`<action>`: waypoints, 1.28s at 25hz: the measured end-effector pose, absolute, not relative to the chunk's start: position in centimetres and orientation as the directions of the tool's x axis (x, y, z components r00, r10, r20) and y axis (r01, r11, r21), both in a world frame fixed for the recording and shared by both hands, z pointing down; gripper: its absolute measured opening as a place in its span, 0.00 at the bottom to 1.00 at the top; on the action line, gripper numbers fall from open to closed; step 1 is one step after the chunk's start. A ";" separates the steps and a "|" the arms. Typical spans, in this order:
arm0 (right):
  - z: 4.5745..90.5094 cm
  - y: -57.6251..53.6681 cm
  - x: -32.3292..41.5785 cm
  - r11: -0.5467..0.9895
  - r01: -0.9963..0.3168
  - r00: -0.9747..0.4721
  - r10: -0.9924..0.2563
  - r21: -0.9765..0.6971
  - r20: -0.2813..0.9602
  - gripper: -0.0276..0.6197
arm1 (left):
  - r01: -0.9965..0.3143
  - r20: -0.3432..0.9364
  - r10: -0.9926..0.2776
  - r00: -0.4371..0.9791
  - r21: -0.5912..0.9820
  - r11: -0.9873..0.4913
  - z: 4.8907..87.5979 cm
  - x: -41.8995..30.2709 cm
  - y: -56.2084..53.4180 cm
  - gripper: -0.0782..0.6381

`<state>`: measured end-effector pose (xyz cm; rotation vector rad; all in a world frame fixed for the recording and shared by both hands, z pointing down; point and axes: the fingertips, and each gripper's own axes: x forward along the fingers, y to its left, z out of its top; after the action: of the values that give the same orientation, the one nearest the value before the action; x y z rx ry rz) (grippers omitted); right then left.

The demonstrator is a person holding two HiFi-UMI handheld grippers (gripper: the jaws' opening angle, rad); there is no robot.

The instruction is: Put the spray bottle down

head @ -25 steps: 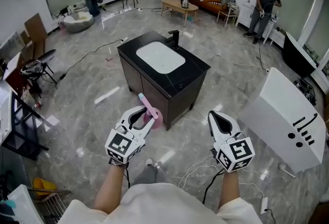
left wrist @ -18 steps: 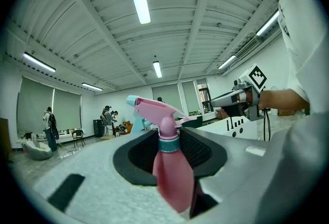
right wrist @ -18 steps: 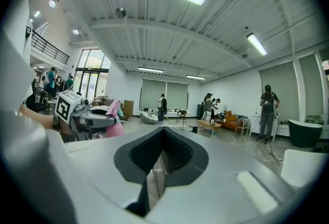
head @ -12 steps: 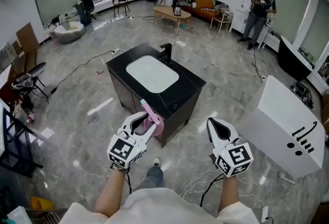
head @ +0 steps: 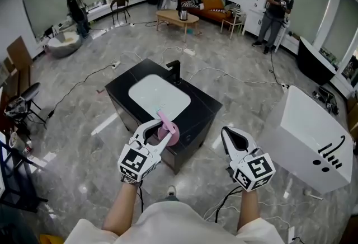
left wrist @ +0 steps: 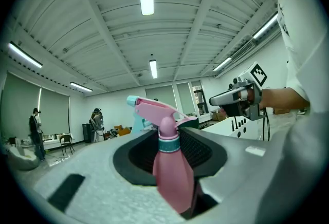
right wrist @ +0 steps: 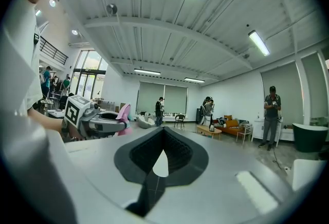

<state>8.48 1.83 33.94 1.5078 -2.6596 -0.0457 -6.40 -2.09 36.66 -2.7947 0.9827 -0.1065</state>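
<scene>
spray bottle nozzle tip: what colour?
Light blue nozzle tip on the mostly pink spray bottle. Shows best in the left gripper view.

Counter (head: 204, 108) filling frame centre, standing just ahead of left gripper (head: 156, 131) holding bottle (head: 168, 130). Basin (head: 158, 97) lying bare; faucet (head: 174, 71) rising at upper edge. Floor (head: 246, 111) lying open above right gripper (head: 226, 134), cables (head: 246, 80) trailing across. White box (head: 310, 136) blocking right side. Chair (head: 22, 104) crowding left edge. People (head: 277, 8) standing far off, top.
</scene>
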 end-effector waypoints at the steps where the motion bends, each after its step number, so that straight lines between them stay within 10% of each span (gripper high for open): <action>1: 33.9 1.0 8.5 0.511 -0.857 -0.508 -0.859 0.065 0.061 0.05 | -0.610 0.008 -0.623 0.782 -0.191 -0.769 36.5 -6.4 -2.9 0.30; 32: 35.6 -16.8 8.0 0.462 -0.883 -0.457 -0.887 0.083 0.066 0.05 | -0.545 0.018 -0.558 0.830 -0.184 -0.818 37.9 -5.3 -22.3 0.30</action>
<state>8.00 -16.77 35.56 1.5795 -2.5994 -0.0566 -5.26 -22.33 37.93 -2.8399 0.8629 -0.1059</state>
